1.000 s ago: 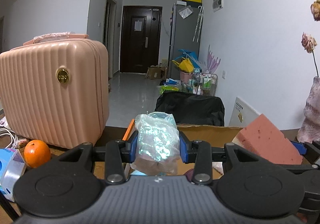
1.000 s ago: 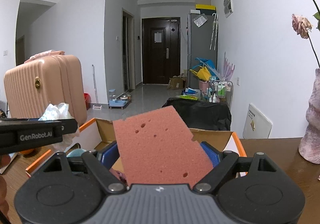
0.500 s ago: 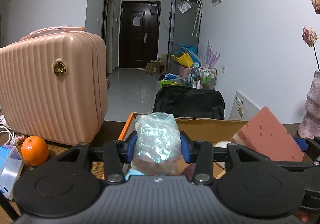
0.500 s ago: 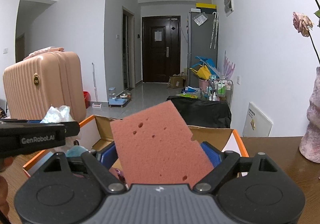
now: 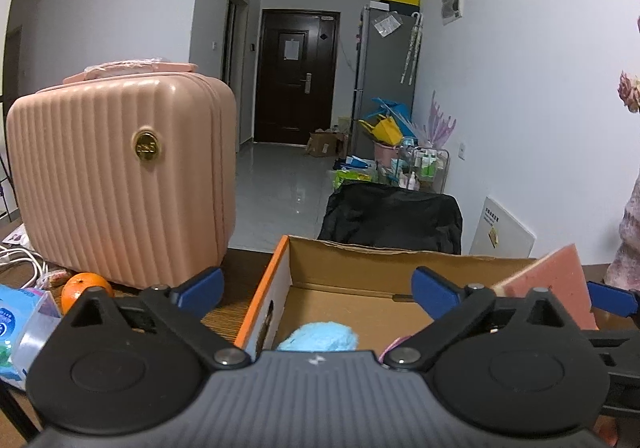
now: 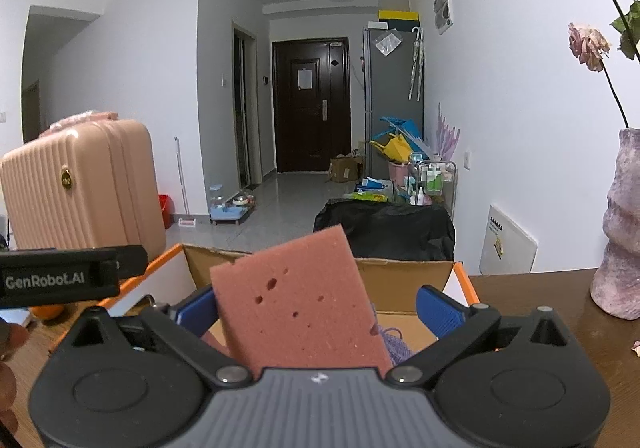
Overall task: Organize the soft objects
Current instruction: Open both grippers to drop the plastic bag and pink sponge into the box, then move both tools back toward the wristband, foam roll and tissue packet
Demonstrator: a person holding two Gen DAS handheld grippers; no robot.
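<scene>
one pink sponge (image 6: 296, 300), one cardboard box (image 5: 360, 268)

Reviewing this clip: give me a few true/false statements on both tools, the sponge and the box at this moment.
1. Nothing sits between the left tool's opening jaws. True.
2. The pink sponge lies flat on the table. False: it stands tilted between the right tool's opening jaws, over the cardboard box.
3. A blue fluffy item lies inside the box. True.
4. The orange is in the box. False: it lies outside, beside the pink suitcase.
</scene>
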